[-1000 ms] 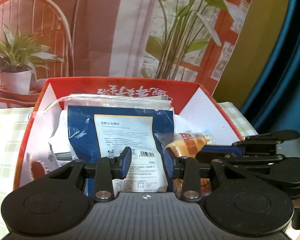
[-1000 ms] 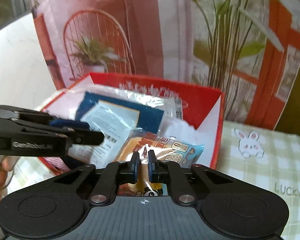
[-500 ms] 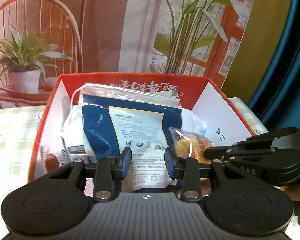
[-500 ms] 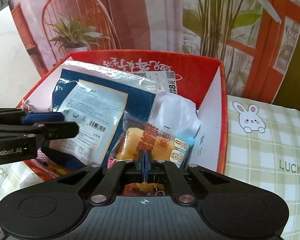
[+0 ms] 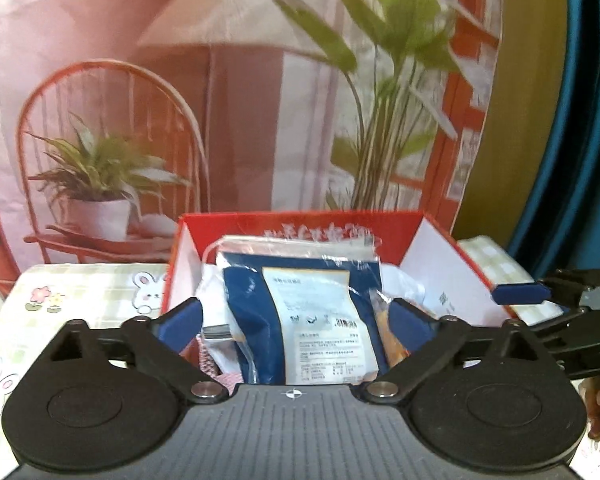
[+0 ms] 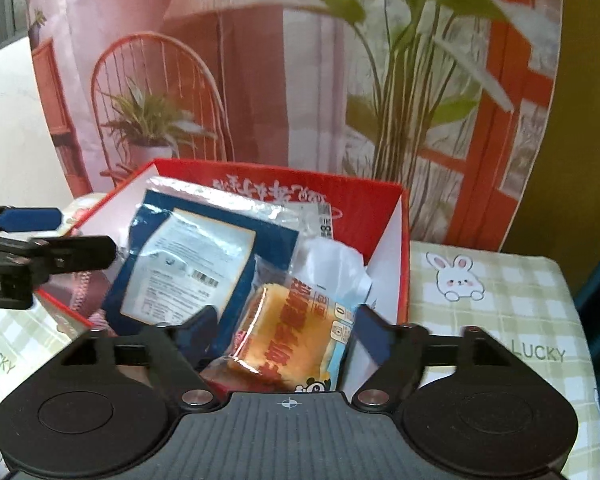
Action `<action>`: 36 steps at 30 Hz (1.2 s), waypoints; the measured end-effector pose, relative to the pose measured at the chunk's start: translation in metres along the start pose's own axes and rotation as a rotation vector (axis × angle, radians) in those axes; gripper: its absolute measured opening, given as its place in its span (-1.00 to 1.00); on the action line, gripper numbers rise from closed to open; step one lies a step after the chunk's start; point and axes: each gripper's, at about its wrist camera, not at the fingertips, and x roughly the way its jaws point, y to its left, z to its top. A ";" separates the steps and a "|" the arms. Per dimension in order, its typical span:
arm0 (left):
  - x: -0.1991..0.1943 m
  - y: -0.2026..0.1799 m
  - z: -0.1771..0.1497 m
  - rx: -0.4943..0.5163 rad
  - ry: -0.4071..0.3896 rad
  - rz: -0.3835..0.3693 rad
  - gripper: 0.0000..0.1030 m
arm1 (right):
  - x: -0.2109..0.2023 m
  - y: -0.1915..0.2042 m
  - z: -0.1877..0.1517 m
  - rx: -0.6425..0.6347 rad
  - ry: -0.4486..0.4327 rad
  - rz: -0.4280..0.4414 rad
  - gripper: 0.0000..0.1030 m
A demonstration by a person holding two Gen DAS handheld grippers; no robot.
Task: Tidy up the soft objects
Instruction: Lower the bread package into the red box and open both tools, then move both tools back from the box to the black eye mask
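Left claw (image 5: pixel 296 316): jaws opening, nothing pinched; I hang just short of the box.
Right claw (image 6: pixel 286 326): jaws opening; bun between them, pads clear of it.
Orange plastic-wrapped bun packet (image 6: pixel 296 332): soft, crushable, slick film; I'd pinch the sealed edge.
Blue foil pouch with white label (image 5: pixel 316 320): light, floppy; grip its top seam.
Red cardboard box (image 6: pixel 384 208): holds both, on the checked surface (image 6: pixel 500 300).

In front of you, the red cardboard box (image 6: pixel 384 208) holds the blue plastic pouch (image 6: pixel 204 264) left of the orange cake packet (image 6: pixel 296 328).
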 end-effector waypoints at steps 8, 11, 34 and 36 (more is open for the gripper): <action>-0.040 0.001 -0.003 0.002 -0.061 0.048 1.00 | -0.034 0.006 -0.006 0.024 -0.095 -0.007 0.99; -0.048 -0.002 -0.006 0.051 -0.056 0.099 1.00 | -0.045 0.012 -0.011 0.028 -0.119 -0.006 0.99; -0.112 -0.013 -0.068 0.116 -0.117 0.153 1.00 | -0.101 0.036 -0.082 0.117 -0.205 0.037 0.99; -0.114 -0.015 -0.076 0.115 -0.113 0.151 1.00 | -0.104 0.037 -0.091 0.125 -0.213 0.032 0.99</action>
